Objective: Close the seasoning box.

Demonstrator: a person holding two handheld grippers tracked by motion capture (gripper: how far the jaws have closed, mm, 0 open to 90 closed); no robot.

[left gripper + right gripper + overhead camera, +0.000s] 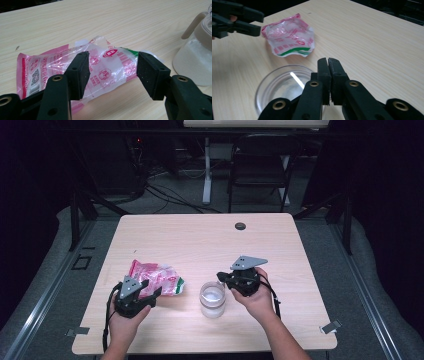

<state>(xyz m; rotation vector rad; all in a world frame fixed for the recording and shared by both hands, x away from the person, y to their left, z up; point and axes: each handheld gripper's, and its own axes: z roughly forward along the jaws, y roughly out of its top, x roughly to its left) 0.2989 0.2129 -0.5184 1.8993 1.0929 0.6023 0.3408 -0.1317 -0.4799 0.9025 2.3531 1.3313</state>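
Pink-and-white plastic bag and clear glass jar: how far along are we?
Done: the clear glass jar stands open with white powder inside. In hand: the open left gripper straddles the crumpled pink-and-white plastic bag without pressing it; the right gripper is shut, empty, above the jar. Left: gripping the bag.

Crumpled pink-and-clear plastic bag (pixel 156 278) lies flat toward table's left edge; clear jar (pixel 213 299), white powder inside, upright just right of it, near the front edge.

Left hand-held gripper (pixel 112 72) open astride crumpled pink packet (pixel 100 65), jar (pixel 197 57) beside.
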